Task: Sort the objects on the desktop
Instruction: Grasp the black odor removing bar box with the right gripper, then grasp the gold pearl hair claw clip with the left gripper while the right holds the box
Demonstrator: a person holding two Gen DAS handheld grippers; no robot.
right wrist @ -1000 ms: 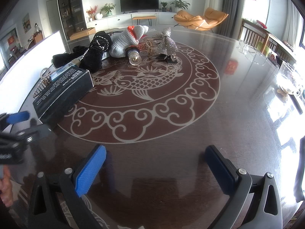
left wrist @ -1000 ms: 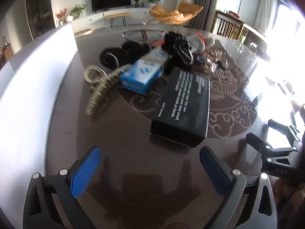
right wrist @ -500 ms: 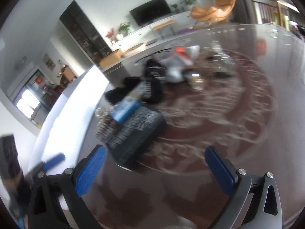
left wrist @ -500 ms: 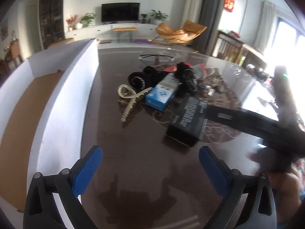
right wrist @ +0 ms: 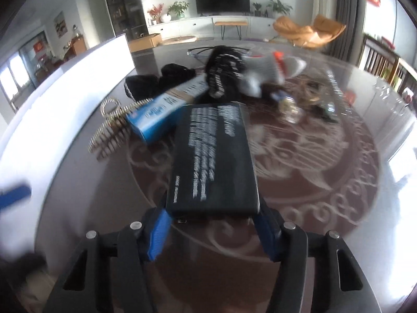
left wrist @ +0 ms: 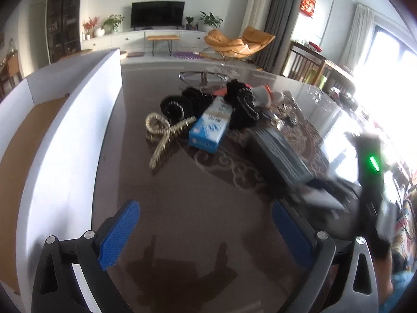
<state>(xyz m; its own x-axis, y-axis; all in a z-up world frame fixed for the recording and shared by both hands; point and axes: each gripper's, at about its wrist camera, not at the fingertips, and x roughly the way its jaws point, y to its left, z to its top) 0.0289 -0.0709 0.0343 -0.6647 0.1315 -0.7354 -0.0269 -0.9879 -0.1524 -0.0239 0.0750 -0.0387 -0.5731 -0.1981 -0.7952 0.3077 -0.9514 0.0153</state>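
Note:
A black box with white lettering [right wrist: 213,156] lies on the dark patterned table [right wrist: 325,169]. My right gripper [right wrist: 212,228] is closing, and the box's near end sits between its blue pads [right wrist: 157,230], which touch both sides. In the left wrist view the same box [left wrist: 281,154] shows blurred at the right. My left gripper [left wrist: 206,224] stands open over bare table, nothing between its fingers. A blue carton [left wrist: 211,127], a gold coiled spring [left wrist: 166,133] and black knitted things [left wrist: 242,101] lie piled behind.
A large white-walled bin [left wrist: 70,140] with a brown floor runs along the table's left side. A grey knitted piece [right wrist: 271,70] and a small glass jar [right wrist: 290,107] lie further back. The table's right edge is bright with glare.
My right gripper has swung left to the black box and narrowed from wide open onto its near end. The left gripper has drawn back and up a little, still open.

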